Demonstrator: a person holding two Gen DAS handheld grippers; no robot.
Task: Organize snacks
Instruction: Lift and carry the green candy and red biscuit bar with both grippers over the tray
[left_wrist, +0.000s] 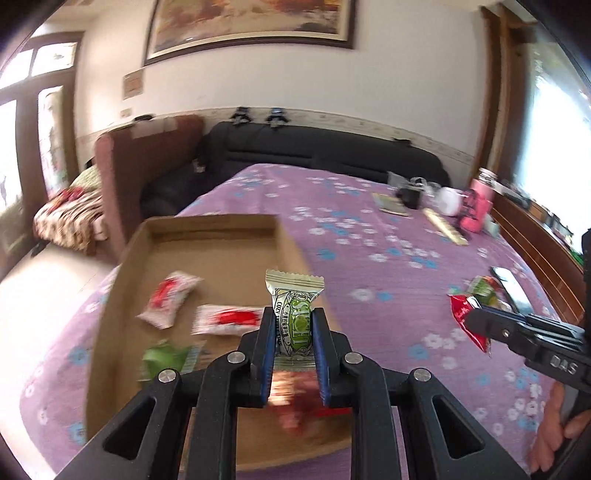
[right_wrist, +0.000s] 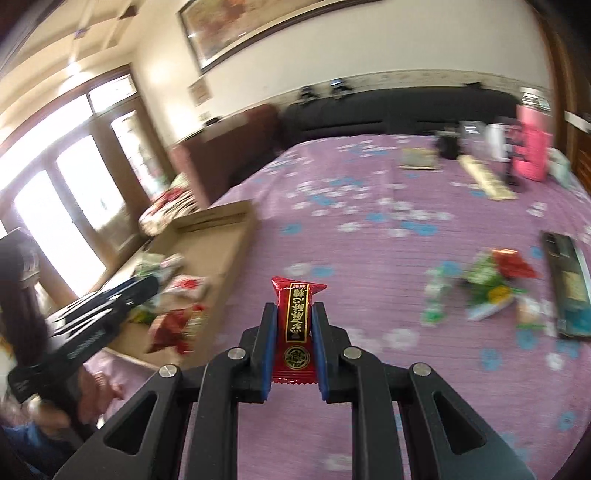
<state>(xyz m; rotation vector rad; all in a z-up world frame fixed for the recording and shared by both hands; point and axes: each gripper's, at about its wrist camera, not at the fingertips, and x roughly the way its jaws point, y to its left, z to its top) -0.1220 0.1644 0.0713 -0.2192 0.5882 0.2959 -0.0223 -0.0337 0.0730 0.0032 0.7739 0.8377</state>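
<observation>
Left gripper: tilted downward, jaws clamped on upright green-labelled packet. Right gripper: tilted downward, jaws clamped on upright red packet. Hand grips right handle.

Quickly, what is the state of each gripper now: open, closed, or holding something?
Left gripper: closed on a green and white snack packet.
Right gripper: closed on a red snack packet.

Your left gripper and right gripper look identical: black plastic linkage arms with triangular cutouts, round silver pivot screws, blue pads lining the fingers, white lettering on the right gripper's side.
</observation>
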